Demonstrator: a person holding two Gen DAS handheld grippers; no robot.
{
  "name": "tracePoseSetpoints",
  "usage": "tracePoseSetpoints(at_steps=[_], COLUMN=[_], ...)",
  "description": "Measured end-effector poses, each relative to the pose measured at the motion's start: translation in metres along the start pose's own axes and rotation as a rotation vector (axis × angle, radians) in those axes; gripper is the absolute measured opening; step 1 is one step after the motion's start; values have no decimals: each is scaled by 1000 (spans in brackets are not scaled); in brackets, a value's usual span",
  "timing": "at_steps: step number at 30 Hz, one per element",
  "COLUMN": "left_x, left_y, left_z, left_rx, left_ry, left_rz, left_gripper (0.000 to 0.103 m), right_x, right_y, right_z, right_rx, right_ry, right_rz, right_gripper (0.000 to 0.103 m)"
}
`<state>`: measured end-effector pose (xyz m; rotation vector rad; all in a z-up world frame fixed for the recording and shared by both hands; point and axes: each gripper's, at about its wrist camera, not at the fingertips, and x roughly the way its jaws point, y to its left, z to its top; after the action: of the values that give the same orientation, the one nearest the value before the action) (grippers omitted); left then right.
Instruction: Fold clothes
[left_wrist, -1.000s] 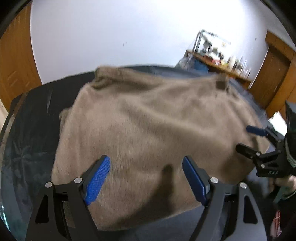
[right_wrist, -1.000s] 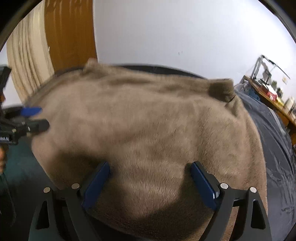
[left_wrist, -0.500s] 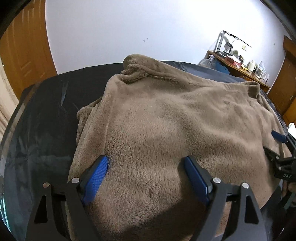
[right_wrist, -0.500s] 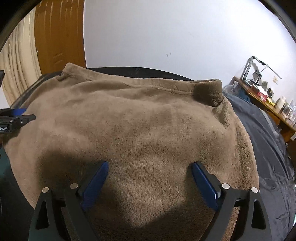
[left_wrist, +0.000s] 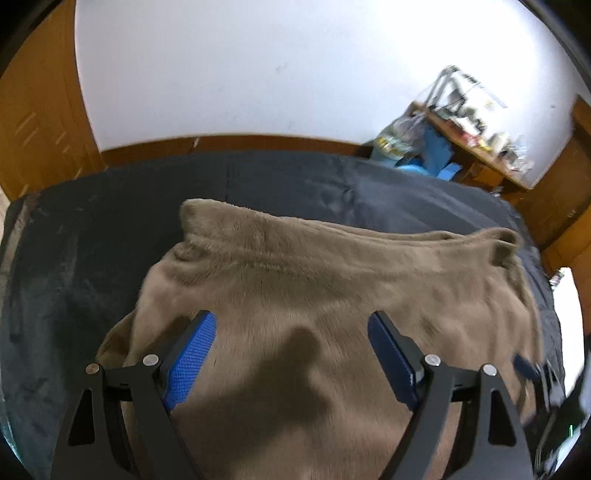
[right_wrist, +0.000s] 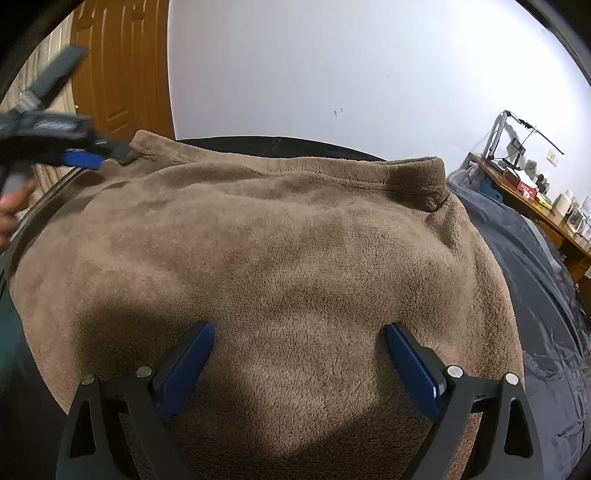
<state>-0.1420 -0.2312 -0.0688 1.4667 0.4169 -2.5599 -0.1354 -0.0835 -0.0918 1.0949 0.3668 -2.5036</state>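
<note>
Close to each camera the jaws are wide open and hold nothing. The left gripper (left_wrist: 286, 356) and the right gripper (right_wrist: 301, 363) both hang over the near edge of the brown fleece (right_wrist: 280, 266), maybe so each can take hold of a side. The fleece lies spread out, soft and puffy, on the dark bed cover (left_wrist: 92, 229), with bare cover to its left and right. Its thick hem (right_wrist: 295, 166) lies along the far edge, nearer the white wall (left_wrist: 258, 74). Flat cloth is easier to fold.
</note>
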Motion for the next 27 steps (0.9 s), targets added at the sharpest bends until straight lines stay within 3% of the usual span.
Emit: tracePoseSetpoints(at_steps=[5,14,22,27], left_x=[42,45,1,-22], left_y=[20,7,-1,-15], left_z=[9,5,-27,-67], left_rx=[-84,-42,10,71], left_ry=[52,20,-3,-16], left_rz=[81,126,54,76], left_gripper=[88,92,92,92], right_x=[1,3,4,5], right_y=[-1,-6,-6,-7], right_z=[1,-1,-1,-1], right_rx=[-10,-24,-21,-20], right_ry=[-6,-16,-14,-15], right_rz=[12,32,36,36], right_gripper=[98,100,100,100])
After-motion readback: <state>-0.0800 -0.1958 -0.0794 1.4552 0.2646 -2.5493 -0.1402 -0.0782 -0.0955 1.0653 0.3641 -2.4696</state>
